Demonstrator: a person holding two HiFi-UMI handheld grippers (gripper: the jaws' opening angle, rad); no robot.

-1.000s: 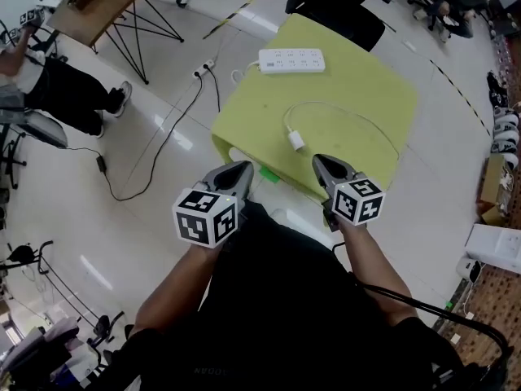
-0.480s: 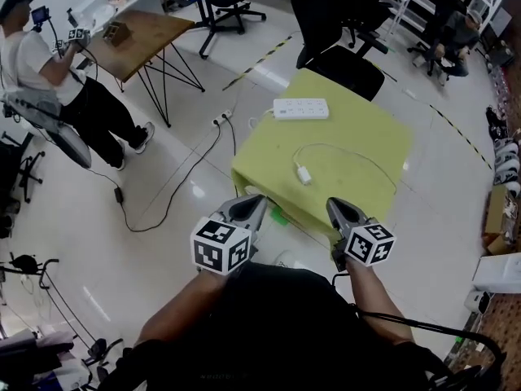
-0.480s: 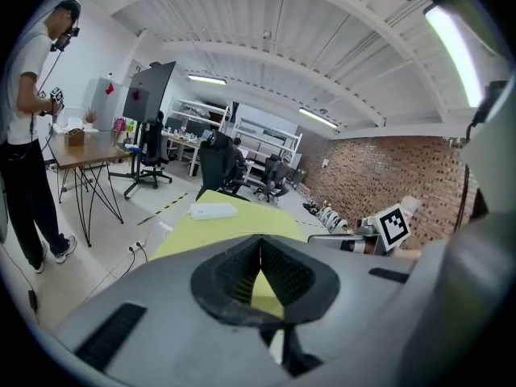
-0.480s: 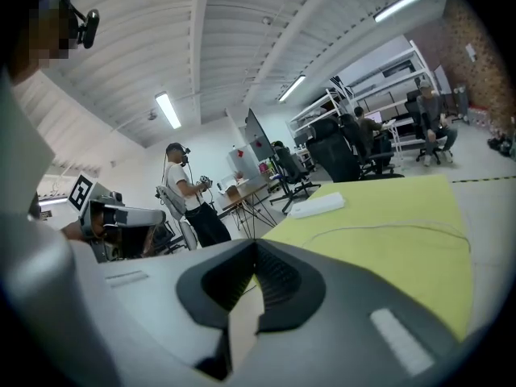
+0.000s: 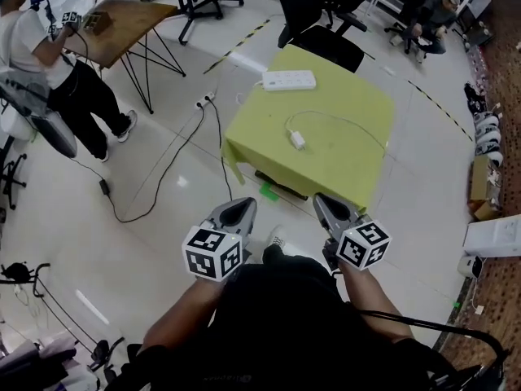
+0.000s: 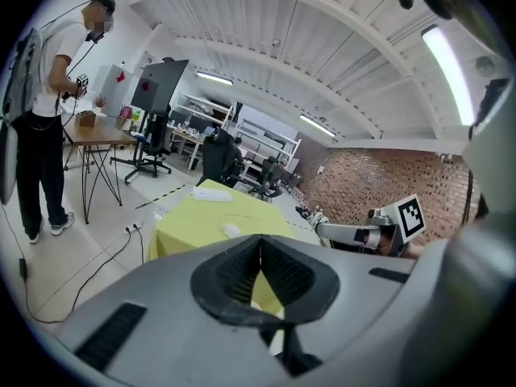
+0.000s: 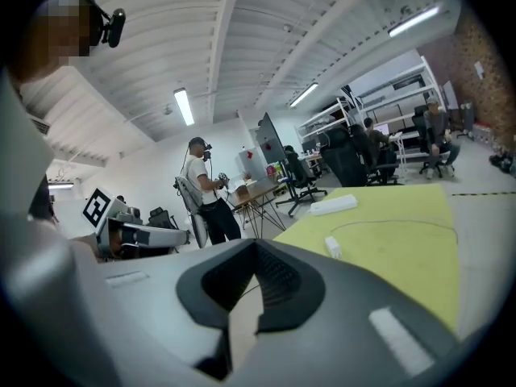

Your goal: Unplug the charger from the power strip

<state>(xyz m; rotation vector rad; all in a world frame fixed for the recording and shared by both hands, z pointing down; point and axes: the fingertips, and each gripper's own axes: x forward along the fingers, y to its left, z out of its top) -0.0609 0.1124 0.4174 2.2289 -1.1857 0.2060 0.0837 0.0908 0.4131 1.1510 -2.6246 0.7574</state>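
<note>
A white power strip (image 5: 288, 80) lies at the far edge of the table under a yellow-green cloth (image 5: 342, 157). The white charger (image 5: 298, 140) lies apart from it in the middle of the cloth, its thin white cable (image 5: 358, 126) curling to the right. The strip (image 6: 212, 193) and charger (image 6: 232, 230) show small in the left gripper view, and the strip (image 7: 334, 205) and charger (image 7: 331, 247) again in the right gripper view. My left gripper (image 5: 242, 210) and right gripper (image 5: 325, 204) are both shut and hold nothing, well short of the table's near edge.
A black office chair (image 5: 321, 24) stands behind the table. The strip's cord runs to a floor socket (image 5: 203, 100), and a black cable (image 5: 155, 173) trails over the tiles. A person (image 5: 49, 63) stands by a wooden table (image 5: 122, 23) at far left. Boxes (image 5: 492, 235) sit at right.
The table and its things have drawn farther away in the head view. Both grippers have pulled back from it and stay shut.
</note>
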